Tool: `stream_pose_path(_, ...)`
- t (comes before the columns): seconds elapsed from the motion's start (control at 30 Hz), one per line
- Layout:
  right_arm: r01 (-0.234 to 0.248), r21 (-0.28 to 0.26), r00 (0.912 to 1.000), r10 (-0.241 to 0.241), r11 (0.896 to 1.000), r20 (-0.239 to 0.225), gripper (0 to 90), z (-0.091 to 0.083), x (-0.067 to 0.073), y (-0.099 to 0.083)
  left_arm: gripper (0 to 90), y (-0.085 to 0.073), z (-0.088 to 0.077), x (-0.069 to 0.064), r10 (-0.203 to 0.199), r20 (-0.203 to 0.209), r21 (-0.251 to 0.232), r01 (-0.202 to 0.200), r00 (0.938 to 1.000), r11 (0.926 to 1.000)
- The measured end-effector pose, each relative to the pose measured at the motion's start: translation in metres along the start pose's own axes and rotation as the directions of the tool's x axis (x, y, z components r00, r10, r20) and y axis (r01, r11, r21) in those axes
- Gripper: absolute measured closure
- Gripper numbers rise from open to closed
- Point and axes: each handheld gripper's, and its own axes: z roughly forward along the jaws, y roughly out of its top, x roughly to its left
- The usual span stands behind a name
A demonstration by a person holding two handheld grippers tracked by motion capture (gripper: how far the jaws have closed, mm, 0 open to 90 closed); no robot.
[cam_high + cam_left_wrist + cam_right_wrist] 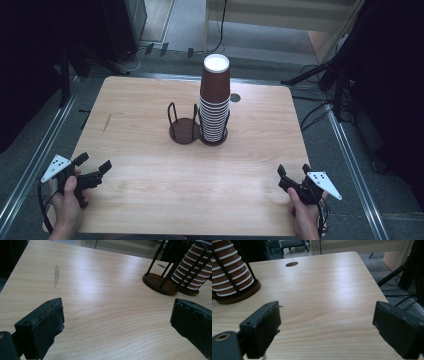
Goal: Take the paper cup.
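Two grippers: both idle at the near table corners, nothing between the jaws of either.
Left gripper (92, 164): jaws spread wide, empty, near the front left corner; in the left gripper view they frame bare wood.
Right gripper (292, 170): jaws wide apart, empty, near the front right corner.
Cup stack (215, 97): tall nested column of brown paper cups with white rims, upside down, standing in the right bay of the holder.
Holder (184, 130): two round dark bases joined side by side with black wire uprights; left bay empty, right bay holds the stack.
Stack location: middle of the table (150, 200), toward the far half, well apart from both grippers.
Long axis: vertical, stack upright; the top cups rise clear above the wire uprights.
Direction from left gripper: ahead and to the right; left gripper view has the empty bay (160, 283) nearer, the cups (191, 270) behind it.
Direction from right gripper: ahead and to the left; right gripper view has the cups (230, 272) at its far left edge.
Nearer hand: my read, roughly even; the right has the cleaner line since the stack sits in the right bay and the empty bay lies between it and the left.
Next move, judged: approach level from the side and pinch the top cup above the wires, then lift straight up along the axis.
Risk: an off-axis pull may drag several cups or tip the column.
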Motion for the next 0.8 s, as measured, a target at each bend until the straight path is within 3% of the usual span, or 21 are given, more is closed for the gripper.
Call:
stream_pose_path(0.37, -0.004, -0.01, 1.0, 0.004, 1.0, -0.008, 7.1, 0.002, 0.008, 0.018, 0.0, -0.001, 0.002, -0.006, 0.048, -0.016, 0.014, -0.048, 0.9987, 0.9987)
stream_pose_path(0.6, 0.026, -0.045, 0.9991, -0.028, 0.999, -0.031, 11.1, 0.004, 0.026, 0.036, 0.0, -0.001, 0.001, -0.005, 0.034, -0.021, 0.013, -0.034, 0.9992, 0.9993)
stream_pose_path(0.67, 0.035, -0.04, 0.997, -0.038, 0.999, -0.068, 12.5, 0.007, 0.031, 0.043, 0.0, -0.001, 0.002, -0.006, 0.038, -0.043, 0.026, -0.037, 0.9984, 0.999)
stream_pose_path(0.8, 0.046, -0.032, 0.9954, -0.049, 0.998, -0.082, 12.3, 0.009, 0.038, 0.047, 0.0, -0.001, 0.004, -0.011, 0.075, -0.09, 0.043, -0.071, 0.9931, 0.9965)
